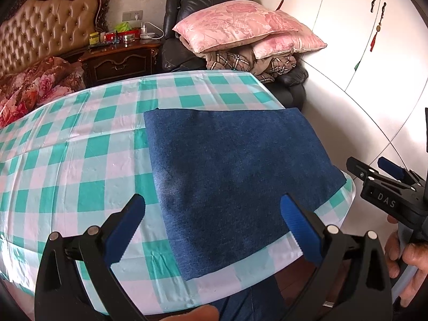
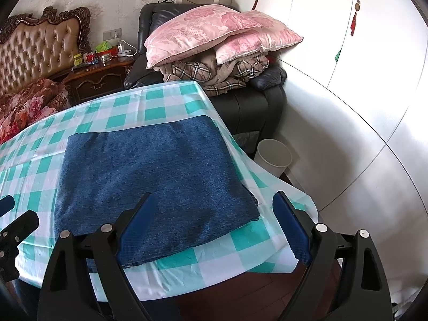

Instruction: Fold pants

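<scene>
The blue pants (image 1: 235, 176) lie folded into a flat rectangle on the green-and-white checked table (image 1: 67, 160), near its right corner. My left gripper (image 1: 214, 203) hovers open above the pants' near edge with nothing between its blue pads. In the right wrist view the folded pants (image 2: 152, 182) fill the middle of the table (image 2: 128, 112). My right gripper (image 2: 214, 200) is open over their near right corner, and its pads touch nothing. The right gripper (image 1: 379, 171) also shows at the right edge of the left wrist view, held by a hand (image 1: 412, 264).
A black armchair (image 2: 248, 104) stacked with pink pillows (image 2: 214, 29) and a plaid blanket stands behind the table. A white bin (image 2: 272, 157) sits on the floor beside it. White wardrobe doors (image 2: 347, 80) line the right side. A bed (image 1: 32, 85) and a nightstand (image 1: 120, 58) are at back left.
</scene>
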`<state>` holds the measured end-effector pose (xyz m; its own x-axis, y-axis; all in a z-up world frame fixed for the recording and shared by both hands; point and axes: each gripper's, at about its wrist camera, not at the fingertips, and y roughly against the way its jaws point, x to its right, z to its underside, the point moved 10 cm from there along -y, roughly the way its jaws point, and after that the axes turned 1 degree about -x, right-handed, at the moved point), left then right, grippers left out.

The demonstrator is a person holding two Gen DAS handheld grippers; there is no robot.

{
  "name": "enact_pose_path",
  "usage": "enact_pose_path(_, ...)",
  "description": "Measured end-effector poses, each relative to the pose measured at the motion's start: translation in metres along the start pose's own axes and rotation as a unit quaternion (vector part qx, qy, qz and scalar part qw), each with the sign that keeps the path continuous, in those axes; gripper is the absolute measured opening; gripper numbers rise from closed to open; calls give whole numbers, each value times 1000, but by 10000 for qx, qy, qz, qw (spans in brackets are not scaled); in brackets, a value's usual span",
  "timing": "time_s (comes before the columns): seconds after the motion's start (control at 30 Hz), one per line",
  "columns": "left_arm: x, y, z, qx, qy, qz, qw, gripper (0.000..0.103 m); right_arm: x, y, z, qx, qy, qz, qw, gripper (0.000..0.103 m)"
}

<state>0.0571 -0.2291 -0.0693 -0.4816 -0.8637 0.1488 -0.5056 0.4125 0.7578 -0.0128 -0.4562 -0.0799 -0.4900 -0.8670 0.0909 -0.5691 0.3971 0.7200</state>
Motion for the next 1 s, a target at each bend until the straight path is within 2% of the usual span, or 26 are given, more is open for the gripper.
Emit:
enact_pose_path(0.63,4,-14,0,-77,15,59,10000,101,3,-7,5,-59,-4,-7,10000,86)
enact_pose_path(0.83,15,-18,-7,15,-43,230,9997,101,4,-11,7,-82,-39,-16,10000,86)
enact_pose_path(0.9,17,-17,-7,-41,75,583,9983,101,5,-12,8,-98,-63,-36,9999,86)
enact_pose_path(1.0,-6,1,-6,287,169,554,9979,101,5,-16,10,-105,-233,-182,9995,87)
